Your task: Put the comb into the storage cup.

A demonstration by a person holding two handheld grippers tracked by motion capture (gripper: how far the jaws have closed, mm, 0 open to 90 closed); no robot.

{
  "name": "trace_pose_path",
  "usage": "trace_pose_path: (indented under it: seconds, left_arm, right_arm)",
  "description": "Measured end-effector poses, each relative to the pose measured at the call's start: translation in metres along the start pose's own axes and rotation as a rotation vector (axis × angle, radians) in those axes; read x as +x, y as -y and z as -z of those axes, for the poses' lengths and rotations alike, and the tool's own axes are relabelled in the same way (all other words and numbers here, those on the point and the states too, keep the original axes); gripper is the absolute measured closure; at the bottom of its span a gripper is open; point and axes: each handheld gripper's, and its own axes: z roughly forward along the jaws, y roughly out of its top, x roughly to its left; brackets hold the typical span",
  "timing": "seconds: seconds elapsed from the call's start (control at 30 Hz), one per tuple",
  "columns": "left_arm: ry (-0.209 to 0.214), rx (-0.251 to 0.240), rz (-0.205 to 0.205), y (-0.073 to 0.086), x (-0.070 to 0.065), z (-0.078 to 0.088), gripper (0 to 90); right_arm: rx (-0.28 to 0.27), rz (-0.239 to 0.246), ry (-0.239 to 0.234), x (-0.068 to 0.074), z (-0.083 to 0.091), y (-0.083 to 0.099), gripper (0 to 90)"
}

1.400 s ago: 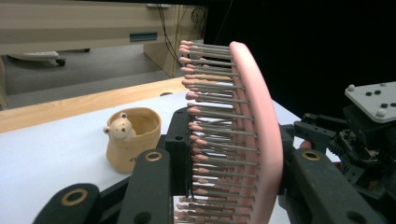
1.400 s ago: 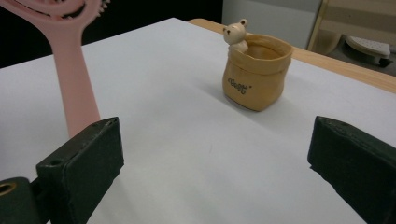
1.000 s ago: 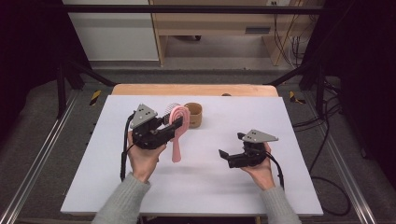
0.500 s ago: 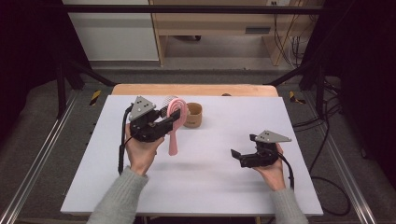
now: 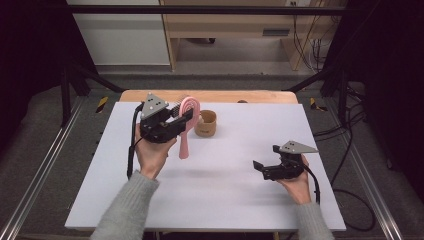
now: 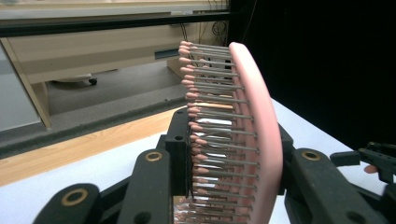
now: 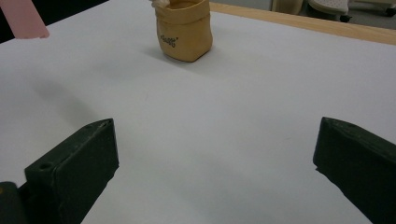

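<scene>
Hairbrush (image 5: 187,116), pink, is held clear of the white worktop (image 5: 220,200), just beside the tan pouch (image 5: 205,123), handle hanging down. The left gripper view shows its metal bristles with pink tips. Left gripper (image 5: 172,122) fingers clench the brush head. Right gripper (image 5: 265,167), well apart from the pouch, has fingers spread wide, grasping nothing.

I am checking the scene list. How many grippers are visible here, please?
2. The left gripper is raised at the left, shut on the pink hairbrush. The right gripper is low over the white table at the right, open.
</scene>
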Motion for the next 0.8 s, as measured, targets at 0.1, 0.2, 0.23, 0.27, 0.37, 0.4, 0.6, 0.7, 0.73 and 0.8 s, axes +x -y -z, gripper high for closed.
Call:
trace_pose_path:
  seconds: [0.1,0.2,0.23,0.27,0.37,0.4,0.6,0.7,0.73,0.8]
  left_arm:
    - [-0.001,-0.002,0.000,-0.004,0.001,-0.003,63.4]
    - [-0.002,-0.008,0.000,-0.007,0.002,-0.005,63.4]
    - [-0.002,-0.010,0.001,-0.009,0.002,-0.006,63.4]
    - [-0.004,-0.011,0.003,-0.010,0.002,-0.007,63.3]
    - [-0.009,-0.013,0.002,-0.014,0.003,-0.010,63.4]
    - [-0.009,-0.013,0.002,-0.015,0.004,-0.010,63.4]
    - [-0.013,-0.018,-0.002,-0.021,0.004,-0.016,63.4]
    - [-0.016,-0.022,-0.007,-0.024,0.004,-0.019,63.3]
    - [-0.015,-0.021,-0.005,-0.025,0.004,-0.020,63.3]
    - [-0.016,-0.022,-0.006,-0.026,0.004,-0.022,63.3]
  right_arm:
    - [-0.002,-0.005,0.001,-0.002,0.002,0.000,0.5]
    - [-0.006,-0.006,0.001,-0.003,0.003,0.001,0.5]
    - [-0.010,-0.003,0.002,-0.004,0.004,0.002,0.5]
    - [-0.012,-0.002,0.000,-0.005,0.005,0.002,0.5]
    - [-0.015,0.006,-0.005,-0.006,0.006,0.003,0.5]
    - [-0.017,0.011,-0.008,-0.007,0.007,0.003,0.4]
    - [-0.032,0.021,-0.026,-0.009,0.011,0.004,0.5]
    - [-0.041,0.016,-0.021,-0.011,0.014,0.005,0.4]
    - [-0.042,0.013,-0.023,-0.012,0.015,0.005,0.4]
    - [-0.048,0.004,-0.023,-0.013,0.017,0.006,0.4]
